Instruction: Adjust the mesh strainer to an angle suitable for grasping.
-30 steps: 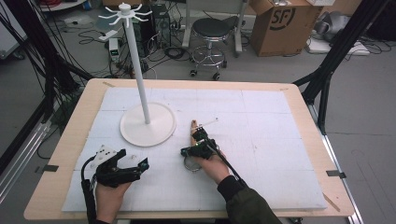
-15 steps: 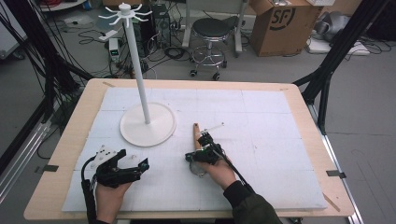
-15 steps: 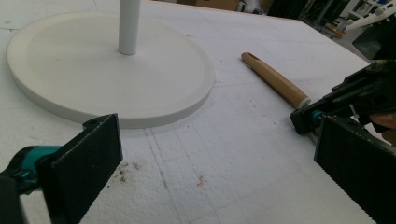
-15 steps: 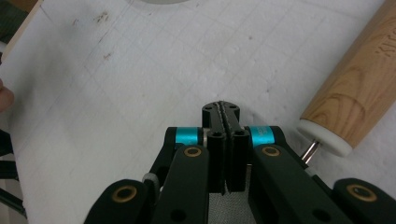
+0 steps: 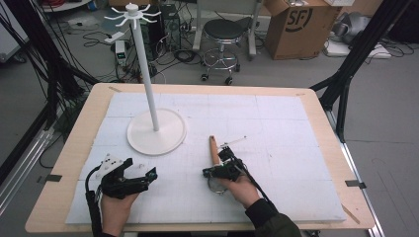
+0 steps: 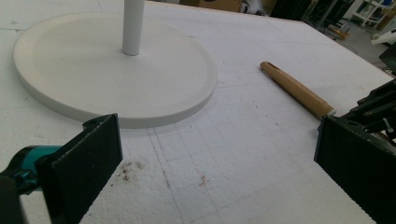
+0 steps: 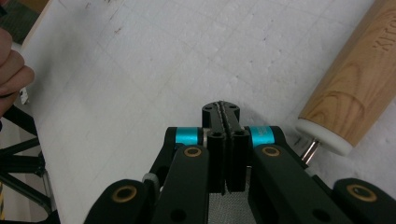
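The right gripper (image 7: 226, 109) has its jaws pressed together, nothing visible between the tips — the wooden handle (image 5: 213, 149) lies on the white foam mat (image 5: 296, 133) just beside it. The left gripper (image 6: 215, 158) rests wide apart near the white stand (image 5: 156, 129).

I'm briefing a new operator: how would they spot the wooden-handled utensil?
Start at the white stand on the foam-covered table. Just right of its round base lies the wooden handle, pointing away from the person; it is the sole tan, rod-shaped item there.
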